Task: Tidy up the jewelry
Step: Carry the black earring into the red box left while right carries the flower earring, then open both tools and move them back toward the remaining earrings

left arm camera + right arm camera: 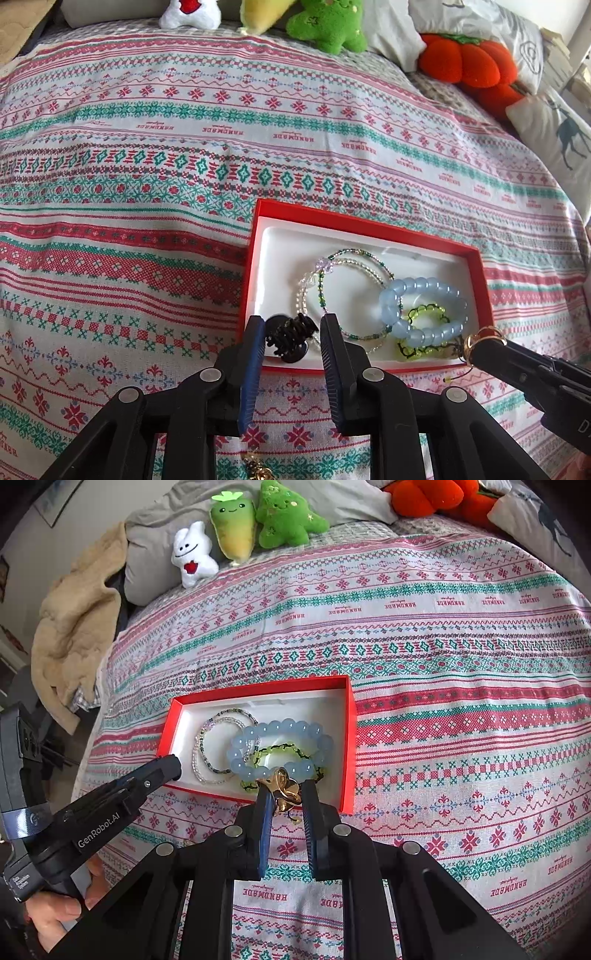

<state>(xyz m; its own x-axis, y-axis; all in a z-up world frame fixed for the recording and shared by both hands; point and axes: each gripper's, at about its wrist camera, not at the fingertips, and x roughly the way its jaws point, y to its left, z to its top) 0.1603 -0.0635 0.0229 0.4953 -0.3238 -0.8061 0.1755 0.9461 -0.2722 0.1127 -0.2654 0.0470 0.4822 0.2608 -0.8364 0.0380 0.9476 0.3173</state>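
Note:
A red box (364,225) with a white liner lies on the patterned bedspread; it also shows in the right wrist view (258,688). Inside lie a thin green-and-clear beaded bracelet (332,273), a pale blue bead bracelet (424,288) and a yellow-green bracelet (424,314). My left gripper (293,332) is shut on a black hair claw clip (290,332) over the box's near left corner. My right gripper (286,794) is shut on a gold ornament (284,792) over the box's near edge, by the blue bracelet (280,731). The right gripper's tip shows in the left wrist view (484,345).
Plush toys line the far edge of the bed: a white one (192,554), a yellow-green one (234,524), a green one (286,515) and an orange pumpkin (469,59). Pillows (557,125) lie at the right. A small gold piece (258,470) lies on the bedspread under my left gripper.

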